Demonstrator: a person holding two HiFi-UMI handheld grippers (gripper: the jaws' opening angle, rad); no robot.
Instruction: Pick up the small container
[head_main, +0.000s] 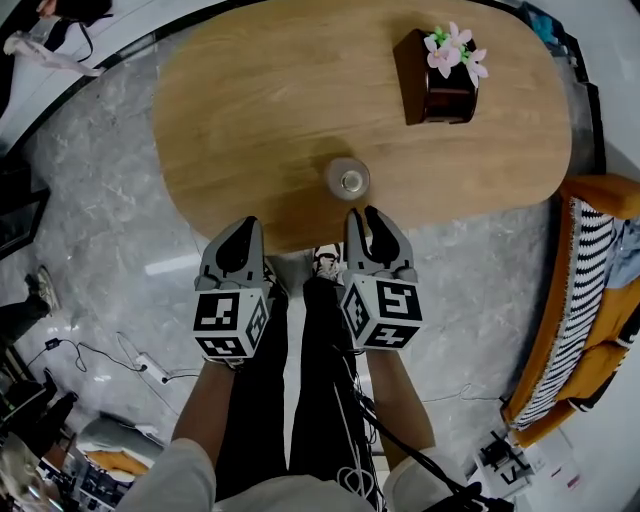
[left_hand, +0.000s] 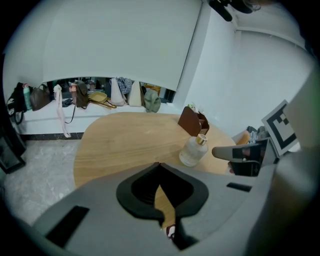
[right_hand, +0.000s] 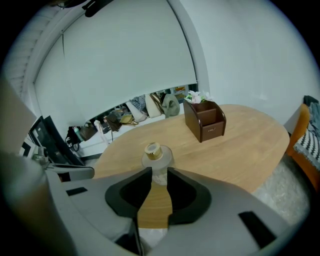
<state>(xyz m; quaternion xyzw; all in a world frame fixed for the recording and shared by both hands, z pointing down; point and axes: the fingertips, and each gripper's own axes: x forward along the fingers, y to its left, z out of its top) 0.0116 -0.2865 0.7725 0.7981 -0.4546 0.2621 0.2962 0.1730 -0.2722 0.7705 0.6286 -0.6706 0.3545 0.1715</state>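
Right claw (right_hand: 159, 171) lining up on small container (right_hand: 156, 159) — jaws slightly apart, empty.
It is standing by the desk's (right_hand: 240, 145) near edge, just past the tips — opening wider, then taking the body low, is looking safest; left claw (left_hand: 160, 166) idling closed.

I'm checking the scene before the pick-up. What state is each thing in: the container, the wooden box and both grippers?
small container: upright on the table, untouched.
wooden box: upright, open-topped, pink flowers in it.
left gripper: jaws together, empty.
right gripper: jaws slightly apart, gripping nothing, container just beyond its tips.
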